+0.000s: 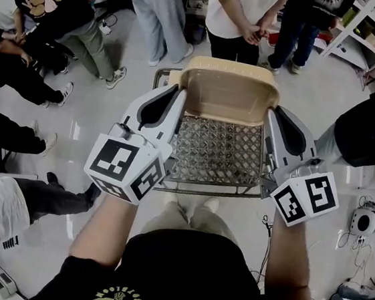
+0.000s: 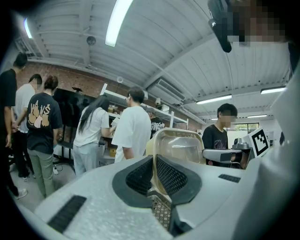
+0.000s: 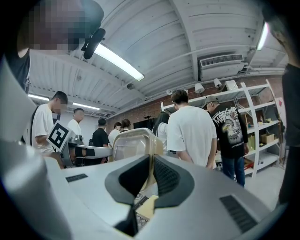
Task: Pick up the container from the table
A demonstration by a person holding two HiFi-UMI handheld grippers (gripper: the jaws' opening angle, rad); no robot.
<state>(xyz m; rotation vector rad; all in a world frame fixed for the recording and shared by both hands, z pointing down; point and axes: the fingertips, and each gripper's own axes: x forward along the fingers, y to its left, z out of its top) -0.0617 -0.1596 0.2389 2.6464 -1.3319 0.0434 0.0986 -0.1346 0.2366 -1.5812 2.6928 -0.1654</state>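
Container (image 1: 229,90): I am lifting it off table (image 1: 217,157), left claw (image 1: 180,97) and right claw (image 1: 272,114) clamping its rim; next, holding level.

**Rim pinched between my jaws**

My right gripper (image 3: 151,159) has its jaws closed on the thin rim of the clear beige container (image 3: 133,145), which stands upright ahead. Beyond it, people (image 3: 192,133) stand by a shelf (image 3: 265,124).
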